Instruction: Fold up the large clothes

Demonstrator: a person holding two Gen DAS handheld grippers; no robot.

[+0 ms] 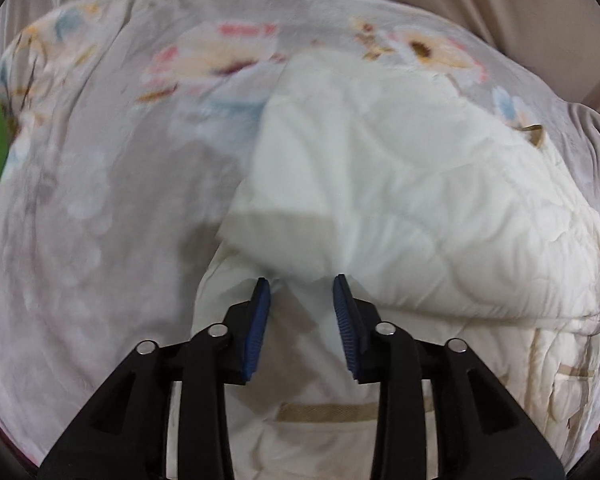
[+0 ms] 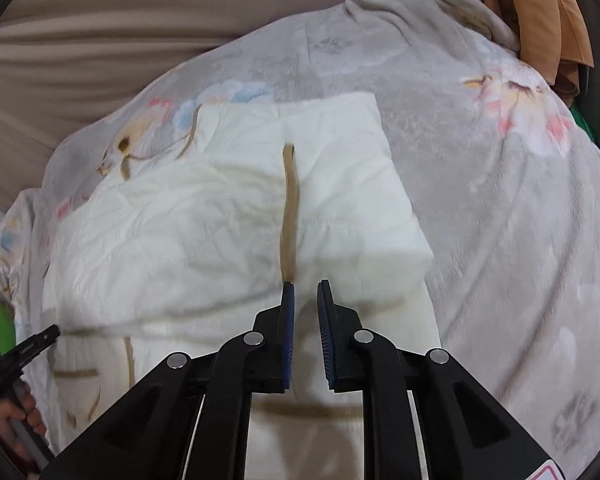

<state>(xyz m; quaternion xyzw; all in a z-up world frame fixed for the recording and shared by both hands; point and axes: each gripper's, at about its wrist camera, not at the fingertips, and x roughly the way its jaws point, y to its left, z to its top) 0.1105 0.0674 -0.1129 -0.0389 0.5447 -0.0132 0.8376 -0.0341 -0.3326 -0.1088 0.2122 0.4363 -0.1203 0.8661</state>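
Grey floral blanket (image 2: 480, 200) covered the bed beneath everything. Nearest, the left hand-held gripper (image 1: 302, 280) pointed down with its jaws apart, nothing pressed between the pads, just over the white quilted garment (image 1: 400, 208). The right hand-held gripper (image 2: 303, 284) stood narrowly parted above the same garment, beside its tan strip (image 2: 289, 208). Farther back lay beige sheeting (image 2: 100, 40).

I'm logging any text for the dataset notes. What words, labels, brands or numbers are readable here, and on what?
None can be read.
Left gripper: small pale marks on its black body, too small and blurred to read.
Sticker at the bottom edge of the right wrist view: cut off, no text legible.
White garment and floral blanket: no text.
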